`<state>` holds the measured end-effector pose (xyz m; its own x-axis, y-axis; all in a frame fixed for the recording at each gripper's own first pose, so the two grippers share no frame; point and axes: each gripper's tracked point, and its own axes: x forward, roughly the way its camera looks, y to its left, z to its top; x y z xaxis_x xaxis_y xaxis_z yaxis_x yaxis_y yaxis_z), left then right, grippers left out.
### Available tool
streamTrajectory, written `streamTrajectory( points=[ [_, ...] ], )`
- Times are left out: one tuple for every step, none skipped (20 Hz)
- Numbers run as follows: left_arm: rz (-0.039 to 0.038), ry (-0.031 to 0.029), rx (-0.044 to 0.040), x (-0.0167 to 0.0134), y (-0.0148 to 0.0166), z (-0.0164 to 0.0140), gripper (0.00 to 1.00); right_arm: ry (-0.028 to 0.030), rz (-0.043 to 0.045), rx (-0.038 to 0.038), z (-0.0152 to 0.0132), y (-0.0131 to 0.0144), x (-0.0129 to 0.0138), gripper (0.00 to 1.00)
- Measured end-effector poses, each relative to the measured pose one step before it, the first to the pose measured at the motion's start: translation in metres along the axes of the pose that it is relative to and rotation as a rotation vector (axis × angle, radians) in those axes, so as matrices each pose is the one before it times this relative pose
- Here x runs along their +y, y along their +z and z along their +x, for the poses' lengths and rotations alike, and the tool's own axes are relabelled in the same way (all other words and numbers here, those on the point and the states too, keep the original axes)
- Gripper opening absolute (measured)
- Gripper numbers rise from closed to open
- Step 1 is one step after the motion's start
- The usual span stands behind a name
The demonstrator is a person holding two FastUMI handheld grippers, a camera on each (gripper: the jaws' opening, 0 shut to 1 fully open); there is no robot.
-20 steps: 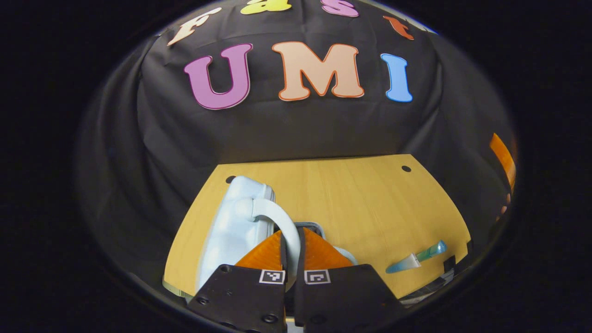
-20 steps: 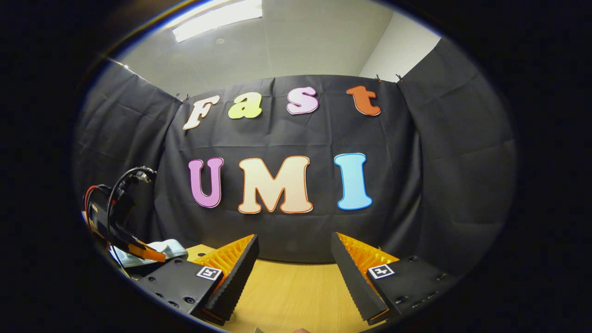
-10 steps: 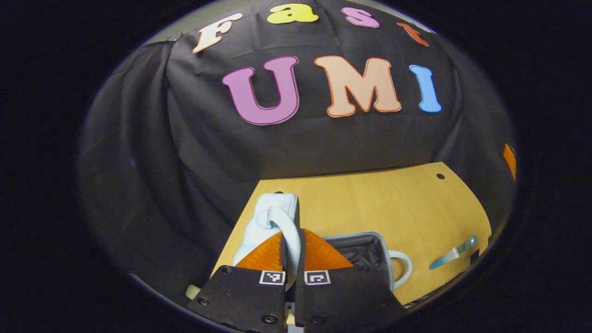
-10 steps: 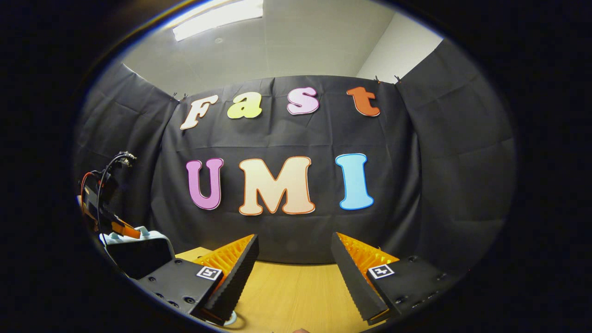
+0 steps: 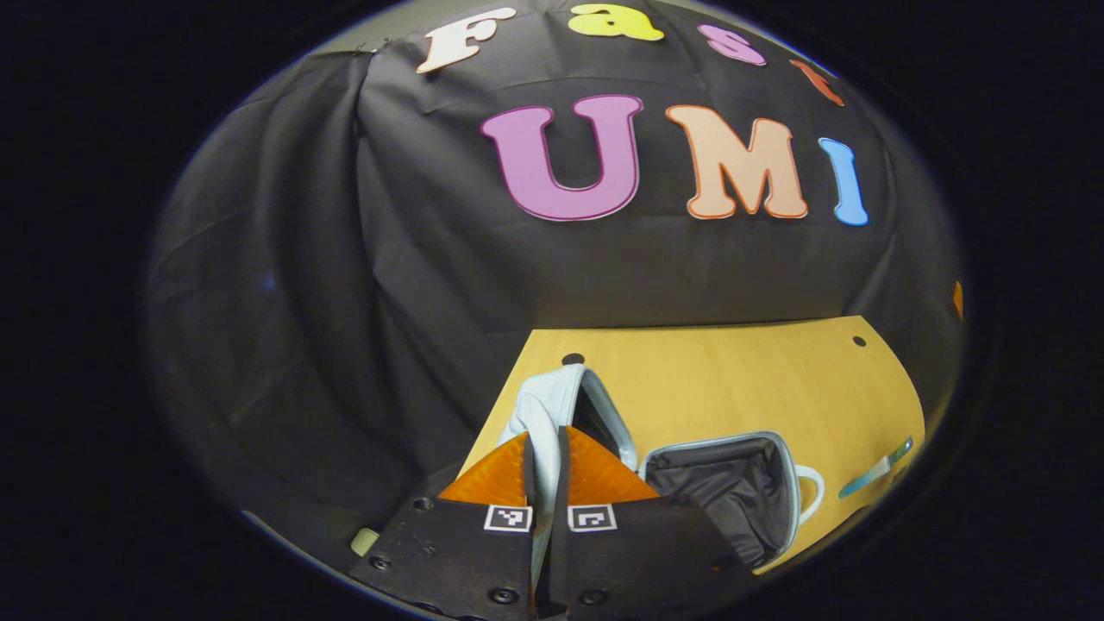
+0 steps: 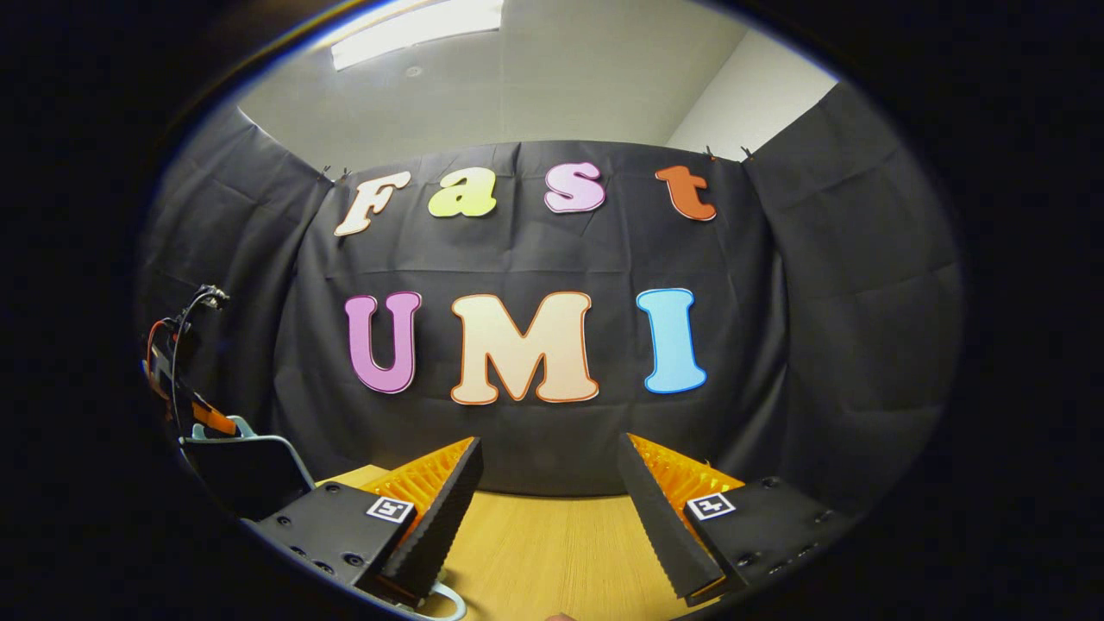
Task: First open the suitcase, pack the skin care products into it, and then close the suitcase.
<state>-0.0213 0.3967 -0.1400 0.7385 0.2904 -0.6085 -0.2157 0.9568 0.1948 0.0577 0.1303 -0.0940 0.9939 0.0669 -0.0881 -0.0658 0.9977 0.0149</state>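
Black cloth hangs behind a pale wooden table (image 5: 733, 388), and on that table, toward its near left corner, lies the suitcase (image 5: 724, 483), a small pale blue hard-shell case now standing open. Its lined base rests flat on the wood, dark fabric inside showing, while the lid (image 5: 561, 410) stands raised just left of the base, hinged along that side. A side handle (image 5: 806, 492) loops off the right edge of the base. Right of the suitcase, near the table's right edge, lies a slim teal skin care tube (image 5: 875, 470), well apart from the case.

The left gripper (image 5: 542, 470) has its jaws closed almost together on the lid's pale carry handle, which runs up between both fingers. The shell looks stiff and light, so the lid should swing freely on its hinge; that handle is the natural hold, though smooth plastic may slide in a narrow pinch. The tube looks soft and light, best taken across its middle.

The right gripper (image 6: 552, 509) hovers over the table right of the suitcase, jaws spread wide and holding nothing. From this side the raised lid (image 6: 246, 470) shows at far left.
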Motion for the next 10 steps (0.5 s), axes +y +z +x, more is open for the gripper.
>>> streamTrajectory(
  points=[
    [-0.00394,0.01422,0.00216,0.01225,-0.00237,0.00441,0.01,-0.00854,-0.0057,-0.00039,0.00049,0.00024,0.00156,0.99],
    [-0.00447,0.02306,0.00433,0.01354,-0.00285,0.00466,0.0,-0.00873,-0.00867,-0.00288,0.00178,-0.0006,0.00215,1.0],
    [-0.00389,0.02118,-0.005,0.01403,-0.00108,0.00622,0.0,-0.0069,-0.01093,-0.00136,0.00106,-0.00007,0.0013,0.99],
    [-0.01353,0.0097,0.01294,0.0089,-0.00616,0.00718,0.0,-0.00526,-0.00903,0.00132,-0.00001,-0.00046,0.00196,0.98],
    [-0.02174,0.0016,0.01379,0.00633,-0.00491,0.00749,0.0,-0.00136,-0.0049,0.00511,0.00087,-0.00066,0.00271,0.99],
    [-0.02554,-0.00147,0.00338,0.00696,-0.00365,0.00743,0.0,-0.00072,-0.00425,0.00547,0.00135,-0.0023,0.0023,0.99],
    [-0.02242,0.0062,0.02548,0.01079,-0.00826,0.00629,0.0,-0.00176,-0.00613,0.0026,0.00062,0.00021,0.00267,0.99],
    [-0.01522,0.00187,0.01914,0.0086,-0.01195,0.00547,0.0,0.00025,-0.00761,0.00165,0.00067,0.00042,0.00264,1.0],
    [-0.02061,-0.00009,0.02161,0.00719,-0.01061,0.00563,0.0,0.00169,-0.00896,-0.00026,0.00056,0.00058,0.00315,0.99],
    [-0.021,-0.00129,0.01768,0.00669,-0.00777,0.00432,0.0,0.00183,-0.01014,-0.00004,0.00068,0.00071,0.00368,0.99]
  ],
)
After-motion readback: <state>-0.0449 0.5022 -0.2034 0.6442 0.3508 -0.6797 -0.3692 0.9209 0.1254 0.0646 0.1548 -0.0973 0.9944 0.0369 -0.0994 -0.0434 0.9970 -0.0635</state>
